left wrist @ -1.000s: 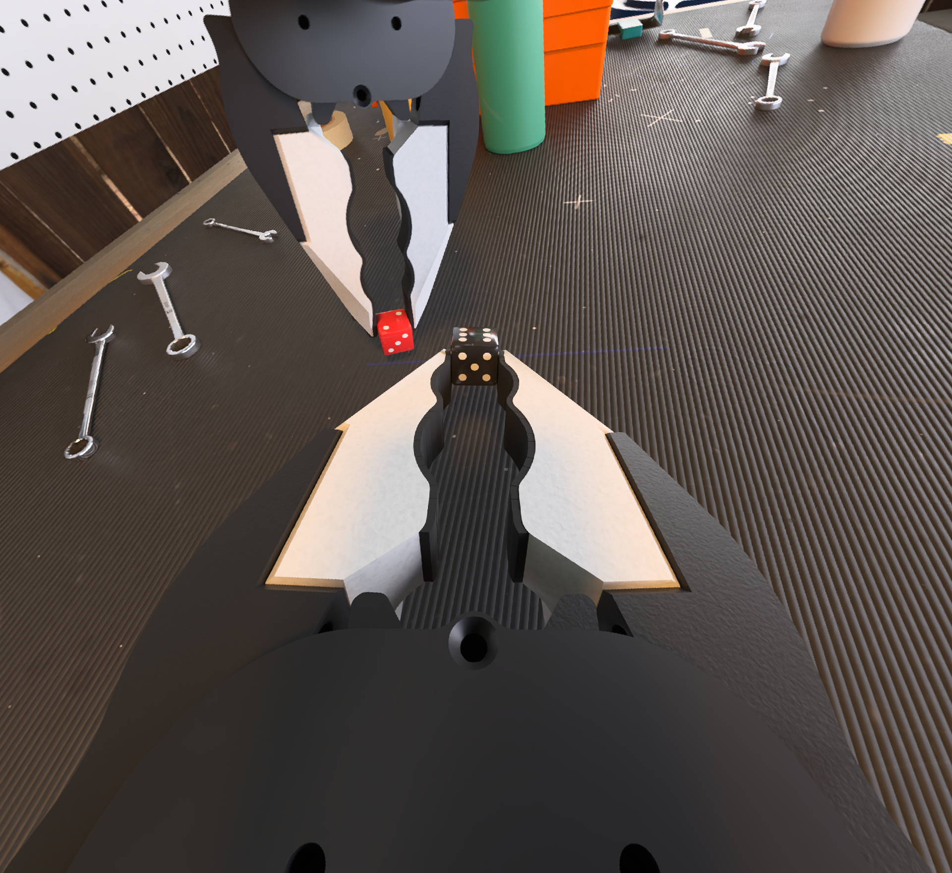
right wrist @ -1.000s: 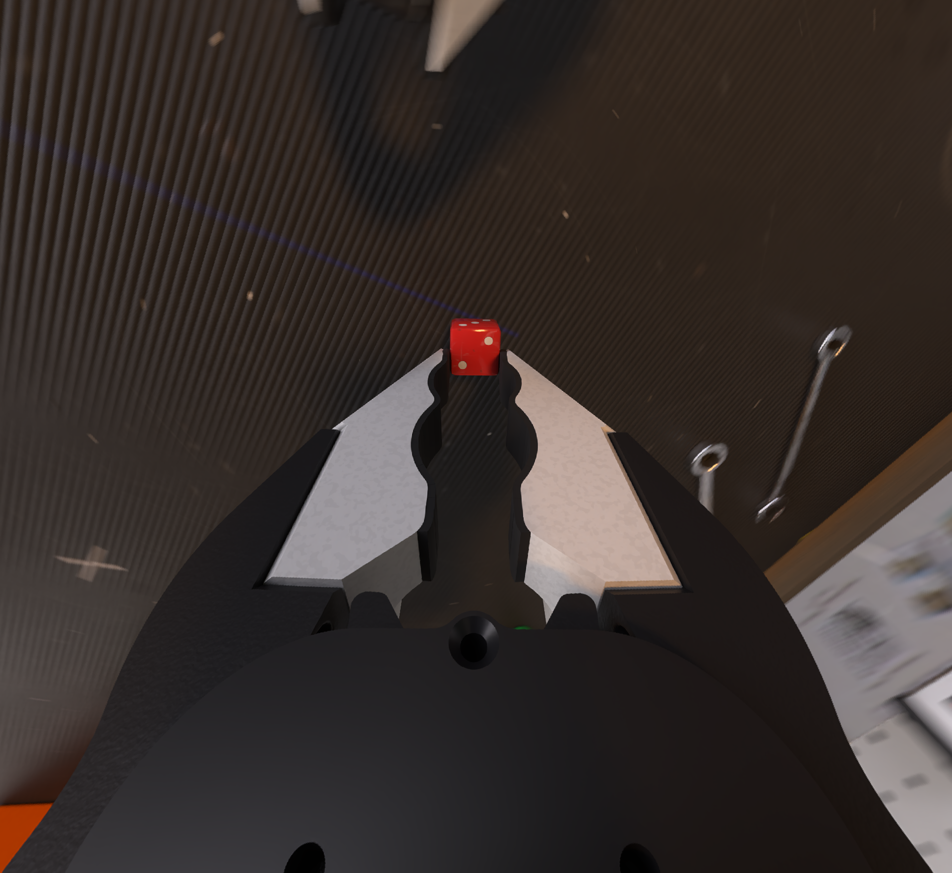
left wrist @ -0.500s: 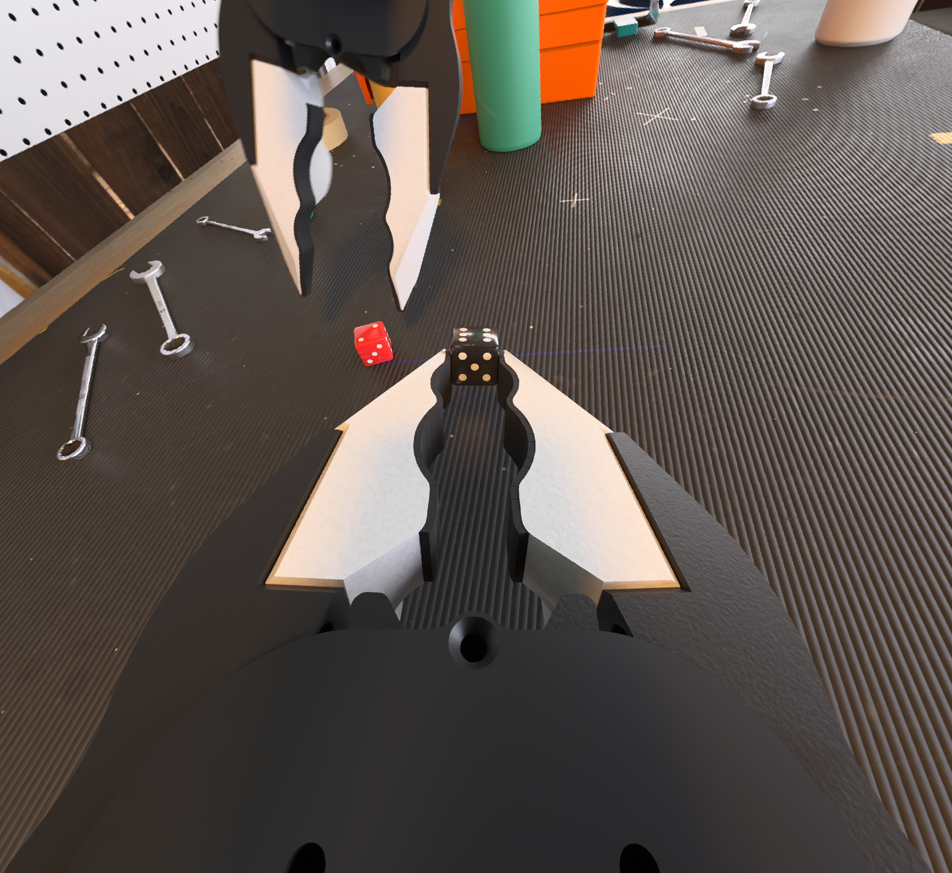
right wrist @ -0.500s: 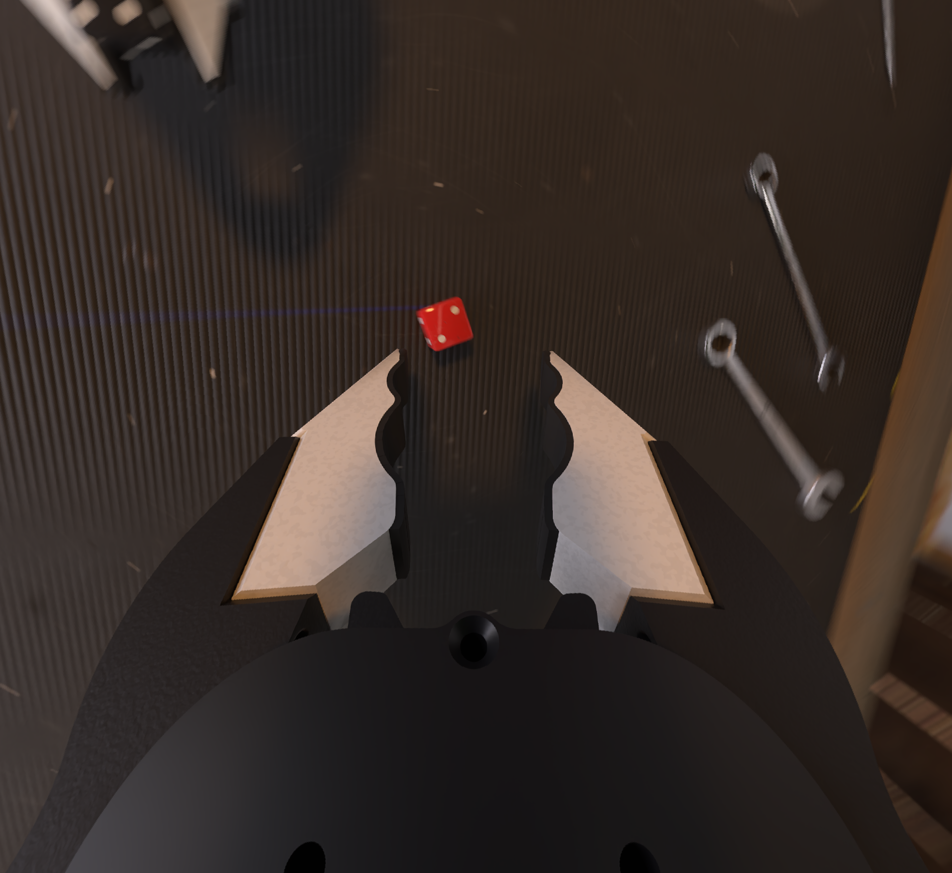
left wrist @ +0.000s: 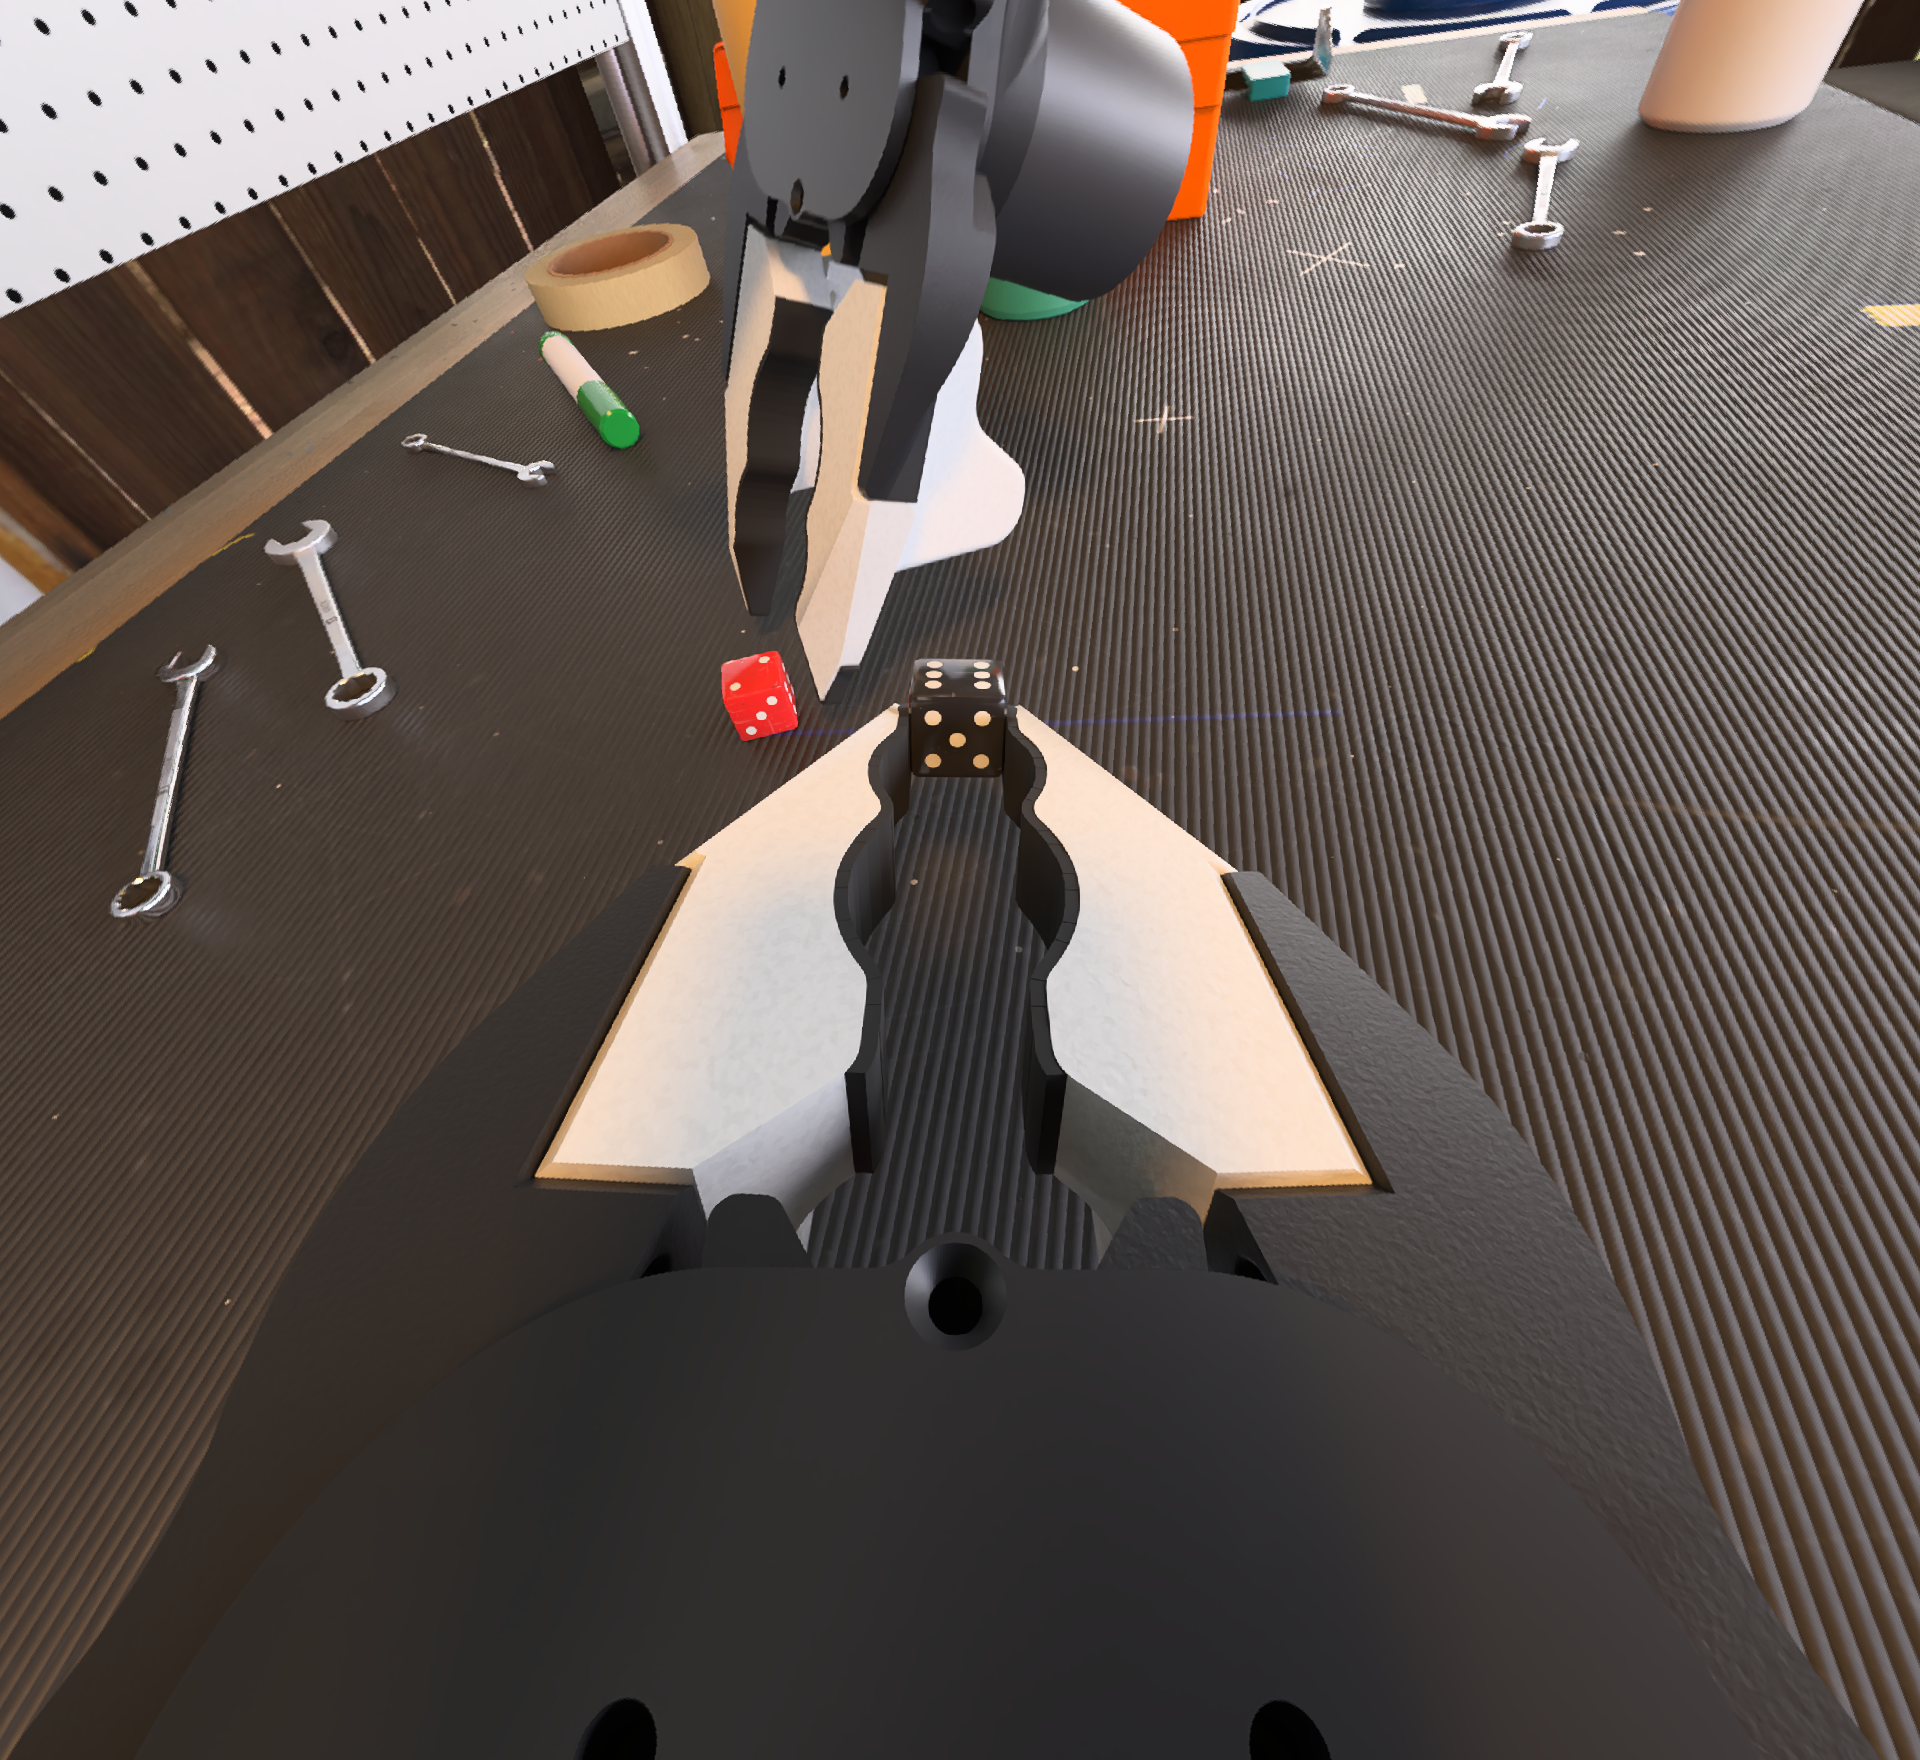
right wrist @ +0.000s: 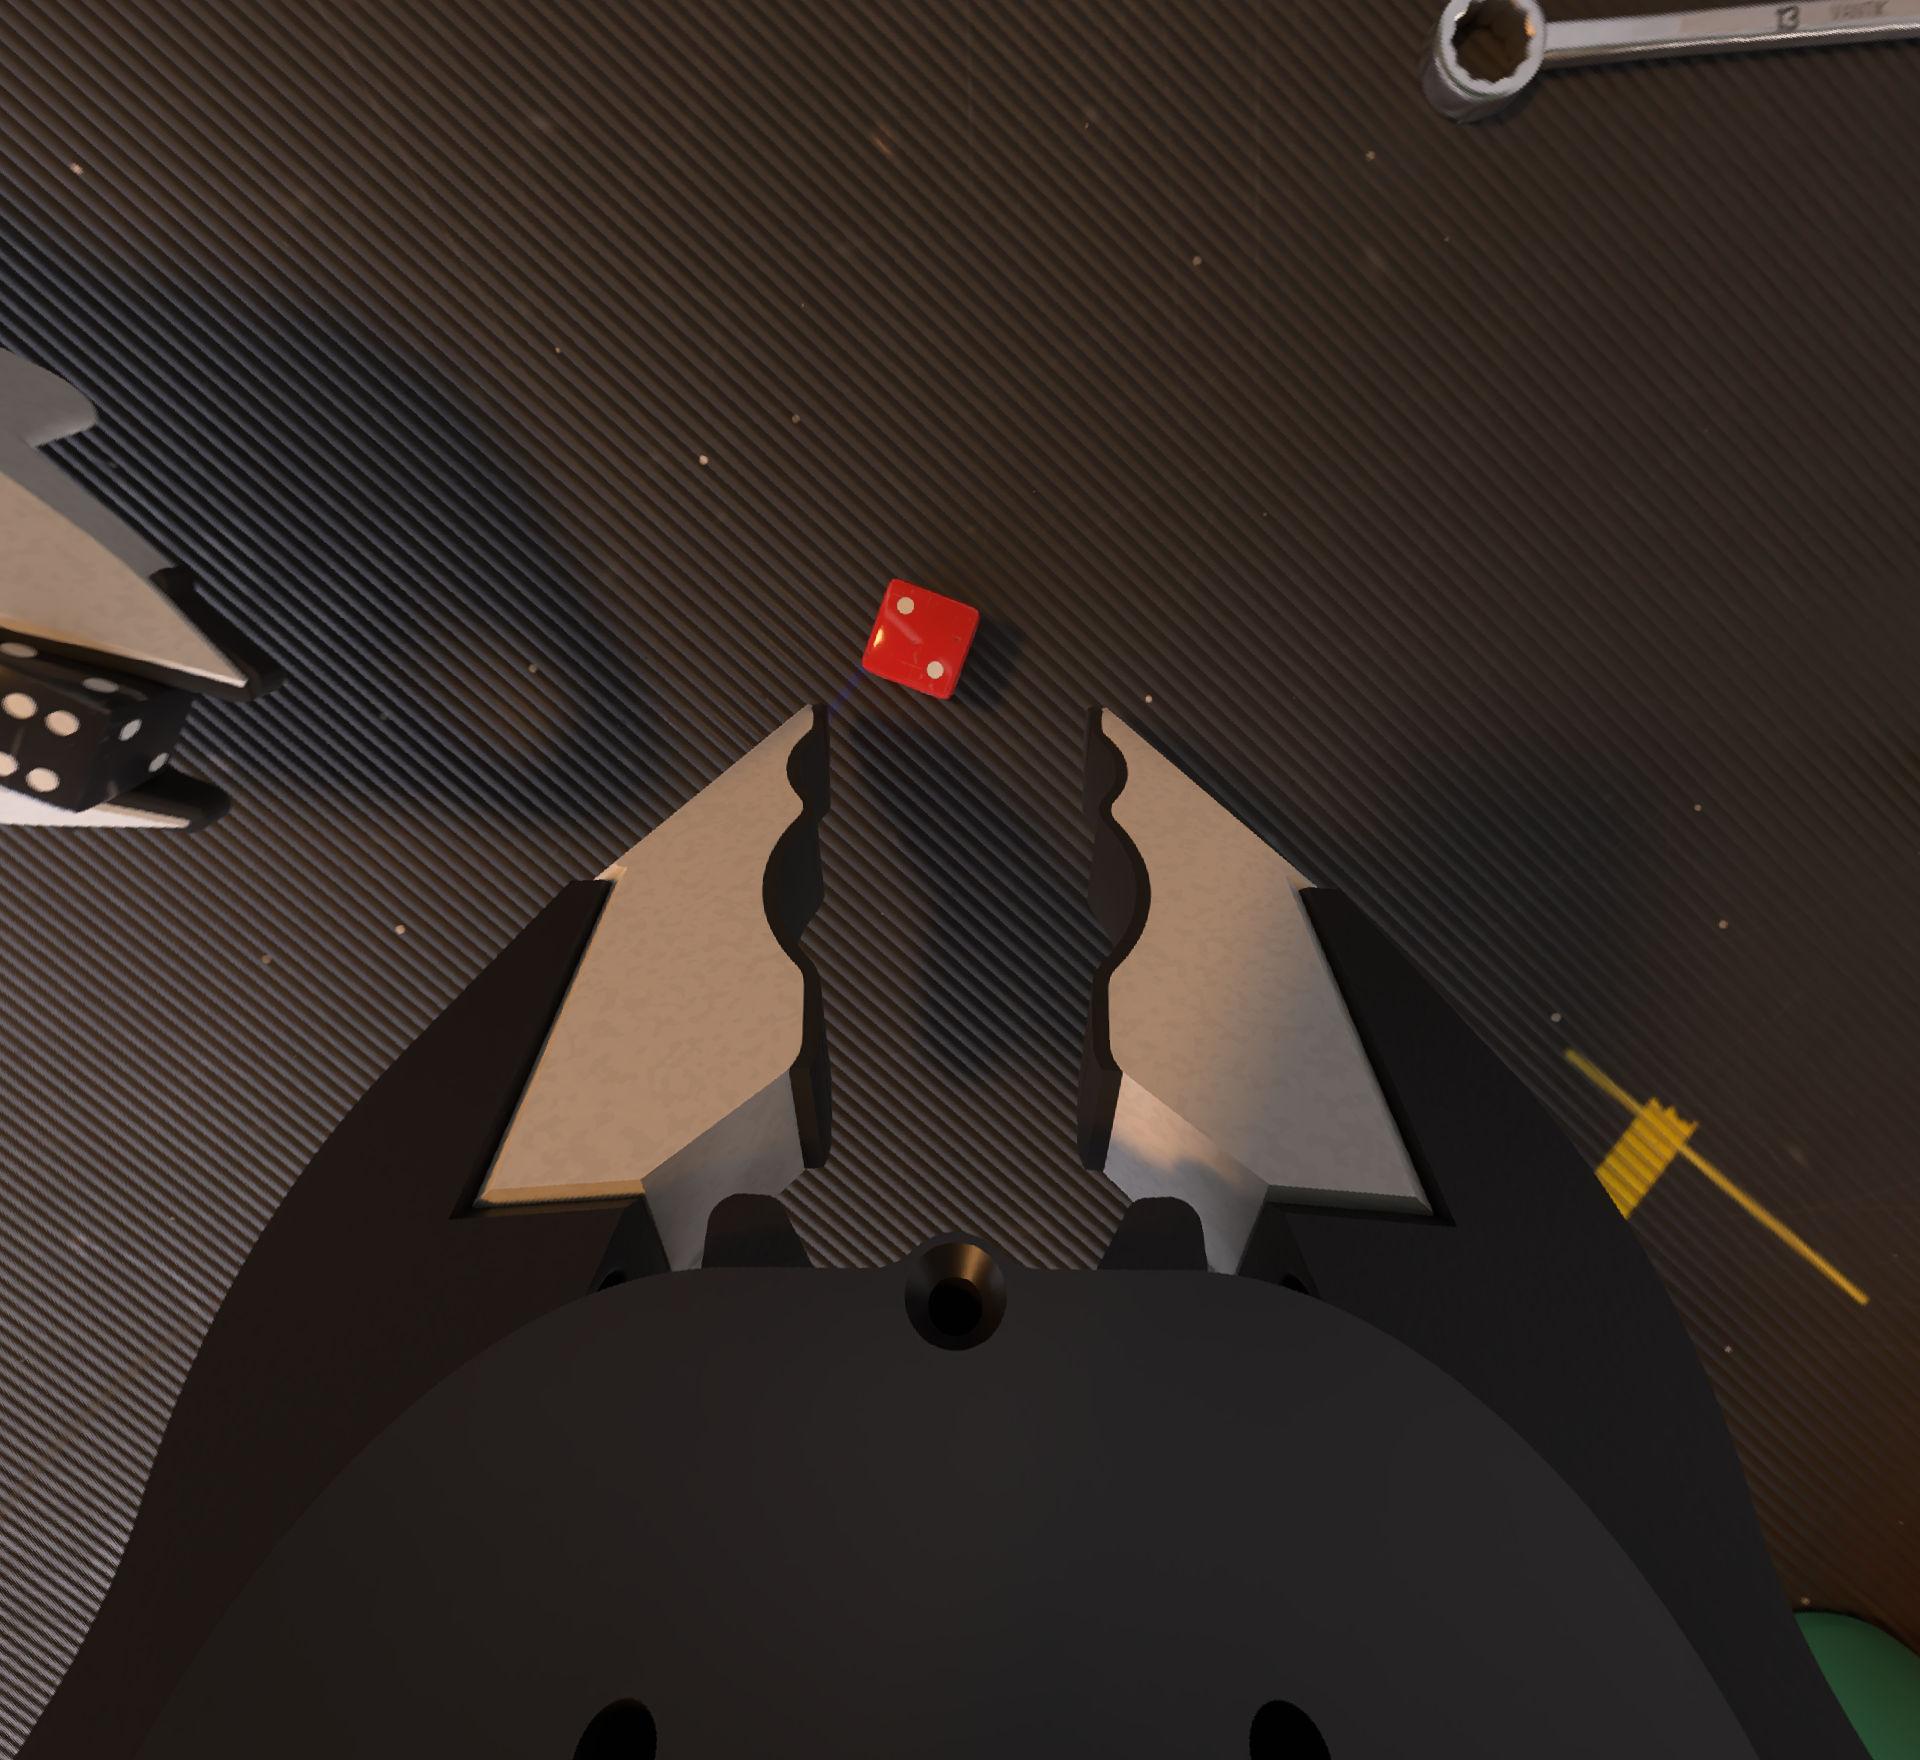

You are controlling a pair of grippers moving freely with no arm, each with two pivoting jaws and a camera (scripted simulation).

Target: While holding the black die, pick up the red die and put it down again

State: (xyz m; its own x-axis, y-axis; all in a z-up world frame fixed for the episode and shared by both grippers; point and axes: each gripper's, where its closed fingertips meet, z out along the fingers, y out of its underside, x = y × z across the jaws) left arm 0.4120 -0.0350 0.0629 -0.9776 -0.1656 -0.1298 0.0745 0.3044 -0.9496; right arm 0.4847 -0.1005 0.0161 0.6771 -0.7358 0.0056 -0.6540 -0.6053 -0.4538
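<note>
Ribbed dark matting (left wrist: 1455, 671) runs under both my grippers. My left gripper (left wrist: 957, 739) is clamped on the black die (left wrist: 957, 721), pinched right at my fingertips. My right gripper (right wrist: 956, 723) hangs with its fingers spread and empty; the red die (right wrist: 921, 638) lies on the mat just past their tips, slightly toward my left finger. I judge it light, hard and slick (glossy faces), best pinched on 2 opposite flat sides. A spanner (right wrist: 1558, 37) lies well apart, and my left gripper sits off to the side; nothing blocks the way
</note>
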